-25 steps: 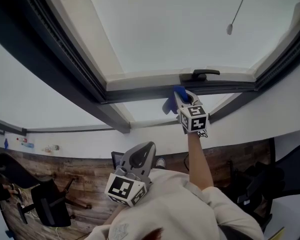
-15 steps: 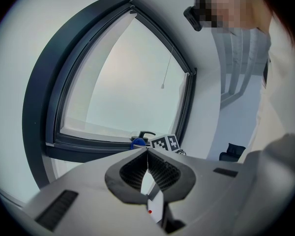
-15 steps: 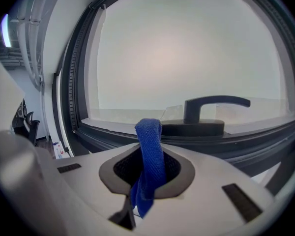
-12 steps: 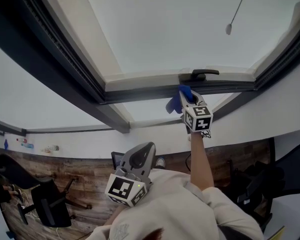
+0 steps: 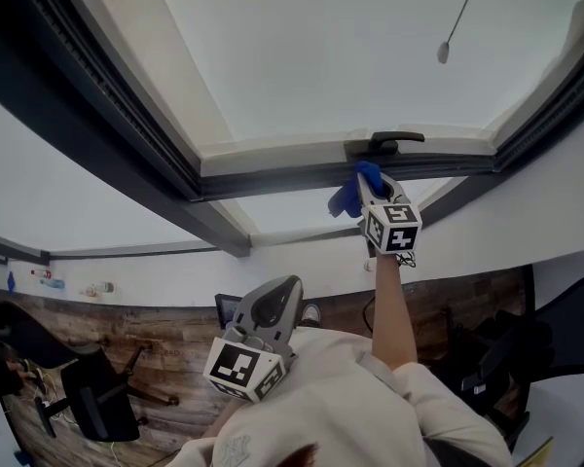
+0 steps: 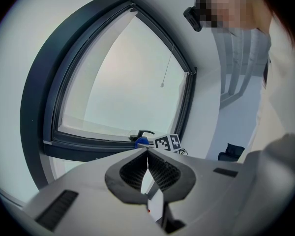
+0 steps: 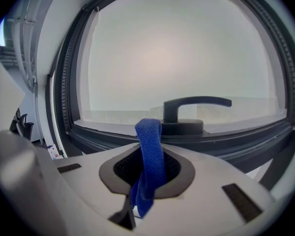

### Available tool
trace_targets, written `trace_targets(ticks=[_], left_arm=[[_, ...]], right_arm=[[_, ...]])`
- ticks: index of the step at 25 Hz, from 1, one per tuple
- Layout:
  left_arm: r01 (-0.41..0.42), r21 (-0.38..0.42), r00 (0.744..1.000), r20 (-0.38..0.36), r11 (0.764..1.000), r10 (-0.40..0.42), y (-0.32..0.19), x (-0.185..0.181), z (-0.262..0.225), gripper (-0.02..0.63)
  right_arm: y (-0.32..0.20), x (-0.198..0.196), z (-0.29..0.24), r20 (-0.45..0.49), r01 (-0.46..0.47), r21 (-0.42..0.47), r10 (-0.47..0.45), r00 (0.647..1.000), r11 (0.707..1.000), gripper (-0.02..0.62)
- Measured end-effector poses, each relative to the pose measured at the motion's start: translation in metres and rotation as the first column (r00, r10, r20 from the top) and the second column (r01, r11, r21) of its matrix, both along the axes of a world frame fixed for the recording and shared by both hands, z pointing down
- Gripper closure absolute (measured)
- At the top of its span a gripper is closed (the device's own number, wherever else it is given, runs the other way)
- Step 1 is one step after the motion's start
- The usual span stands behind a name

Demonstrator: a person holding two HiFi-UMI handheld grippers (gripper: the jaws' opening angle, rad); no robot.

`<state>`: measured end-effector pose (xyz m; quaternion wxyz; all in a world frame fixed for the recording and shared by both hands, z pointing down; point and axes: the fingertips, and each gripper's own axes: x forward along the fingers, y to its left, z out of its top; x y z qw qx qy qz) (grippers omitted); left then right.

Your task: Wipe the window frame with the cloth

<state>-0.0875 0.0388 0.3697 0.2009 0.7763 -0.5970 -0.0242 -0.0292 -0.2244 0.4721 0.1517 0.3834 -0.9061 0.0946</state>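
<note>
Press folded blue cloth [image 7: 150,149], clenched in right gripper [image 5: 368,185], flat on dark grey window frame [image 5: 273,178] just beneath black lever handle [image 7: 187,107]; slide along rail, skirting handle. Ignore left gripper [image 6: 147,156], clenched on nothing, down low.

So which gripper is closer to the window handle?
Right. The right gripper, holding the blue cloth, is up at the window frame, right by the window handle. The left gripper hangs low by the person's chest, far from it.
</note>
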Motion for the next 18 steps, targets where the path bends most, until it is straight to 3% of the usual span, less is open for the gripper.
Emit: trace_targets(ticks=[12,18], left_arm=[[-0.007,-0.001,1.0,0.003,1.0,0.007,0.002,0.007,0.001,0.597],[-0.008,0.002,1.0,0.005,1.0,0.008,0.007,0.011,0.001,0.597]], right_arm=[[-0.012,0.025,0.0,0.001,-0.053,-0.002,0.053,0.999,0.999,0.546],[-0.012,0.025,0.0,-0.011,-0.037,0.016,0.037,0.999,0.999,0.546]])
